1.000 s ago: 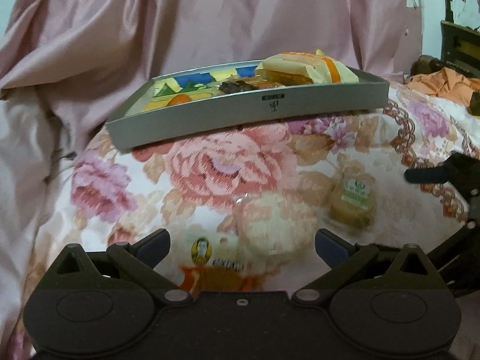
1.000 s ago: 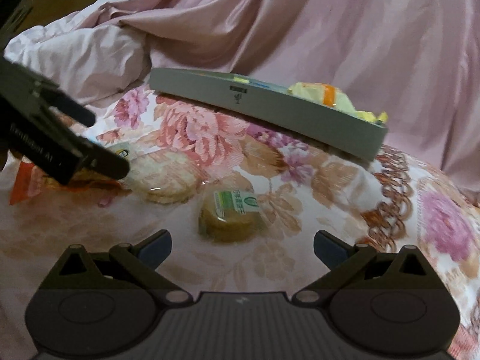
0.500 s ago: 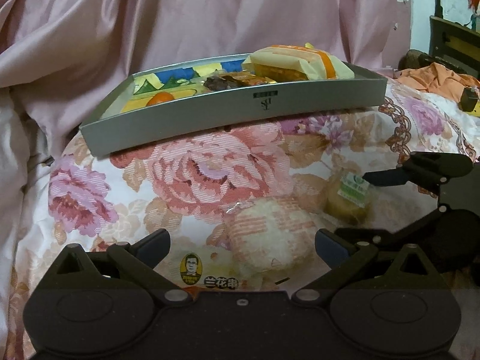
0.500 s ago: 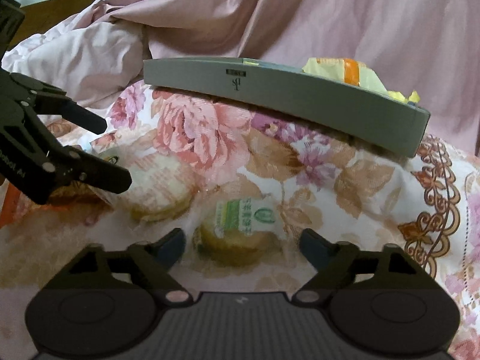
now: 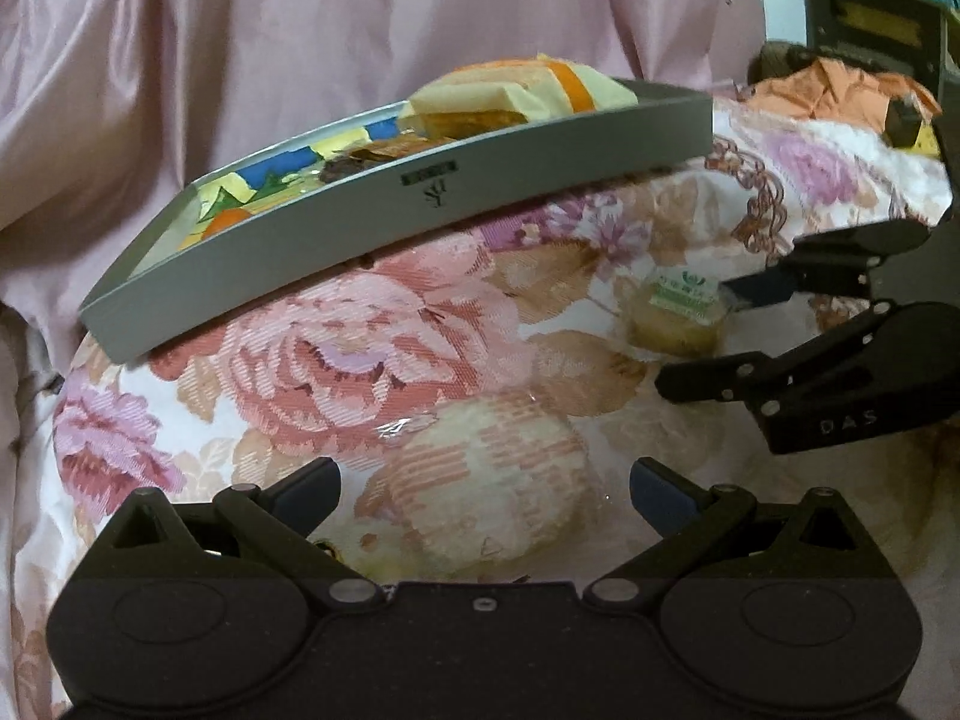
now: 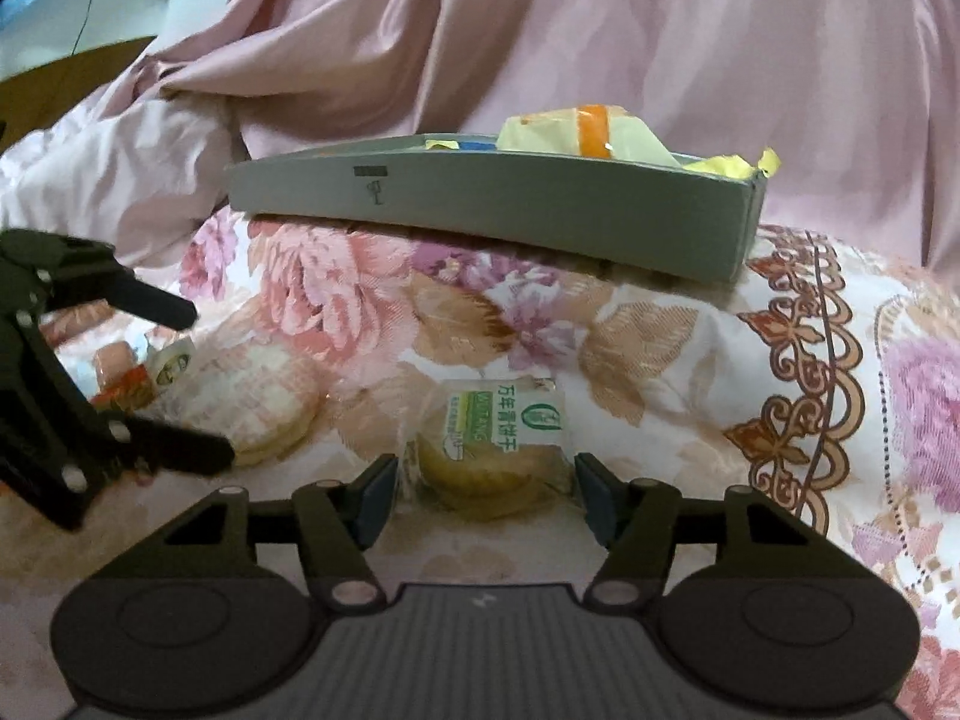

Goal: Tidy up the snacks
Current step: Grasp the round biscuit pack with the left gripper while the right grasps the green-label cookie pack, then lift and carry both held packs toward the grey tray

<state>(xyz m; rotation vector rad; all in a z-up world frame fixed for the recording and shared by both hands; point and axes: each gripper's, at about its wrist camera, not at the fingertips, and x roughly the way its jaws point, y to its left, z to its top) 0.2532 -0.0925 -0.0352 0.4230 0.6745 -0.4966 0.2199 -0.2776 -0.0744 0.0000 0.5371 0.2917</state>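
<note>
Right tongs (image 6: 486, 489) closing astride green-label biscuit (image 6: 495, 456), pads not touching; left tongs (image 5: 483, 489) released; biscuit round, label up.

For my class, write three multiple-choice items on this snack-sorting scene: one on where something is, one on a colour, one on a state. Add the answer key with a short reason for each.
1. Where is the green-labelled biscuit pack?
A. in the grey tray
B. on the floral cloth, between the right gripper's fingers
C. on top of the pink sheet

2. What colour is the band across the pale yellow wrapper in the grey tray?
A. orange
B. black
C. green

3. What is the state of the left gripper?
A. shut on the tray's rim
B. out of view
C. open, around the round pale snack

Key: 1 B, the pack lies on the floral cloth between the closing jaws of the right gripper; 2 A, an orange stripe crosses the wrapper; 3 C, a gap shows between each finger and the snack.
</note>
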